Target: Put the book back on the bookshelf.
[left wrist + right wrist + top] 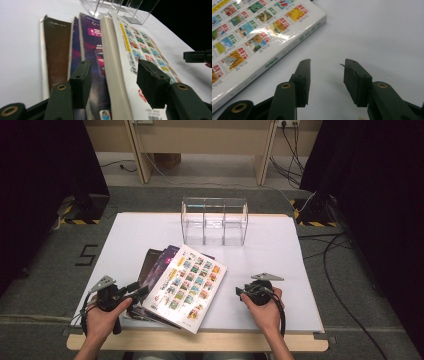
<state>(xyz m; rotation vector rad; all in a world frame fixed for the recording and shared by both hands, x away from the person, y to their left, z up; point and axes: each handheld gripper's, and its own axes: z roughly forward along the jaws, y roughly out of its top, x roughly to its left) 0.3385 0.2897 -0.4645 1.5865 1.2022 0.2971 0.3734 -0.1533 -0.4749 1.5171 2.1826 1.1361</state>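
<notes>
- Table (125,227): white top with a wood front edge, everything sits on it; grey floor around it.
- Stack of books (165,287): fanned pile at front left of the table, lying flat, spines and edges toward the person's left hand.
- Top book (189,287): white cover with a grid of small colour pictures, thickest of the pile, lying askew over the others. In the left gripper view its page edge (113,75) runs up between the jaws. In the right gripper view its spine corner (294,42) lies at upper left, apart from that gripper.
- Purple-covered book (91,42) just under the top book, then a thinner blue one, then a brown book (56,47) at the outer edge of the fan.
- Clear organizer (214,220): transparent, three compartments, upright at the back centre of the table, well apart from the books.
- Left gripper (131,291): at the left edge of the stack, jaws apart, straddling the top book's edge; one jaw over the purple cover, the other over the picture cover. Pads not pressing on it as far as I can see.
- Right gripper (325,80): jaws apart, nothing between them, over bare white table just right of the top book, pointing toward it.
</notes>
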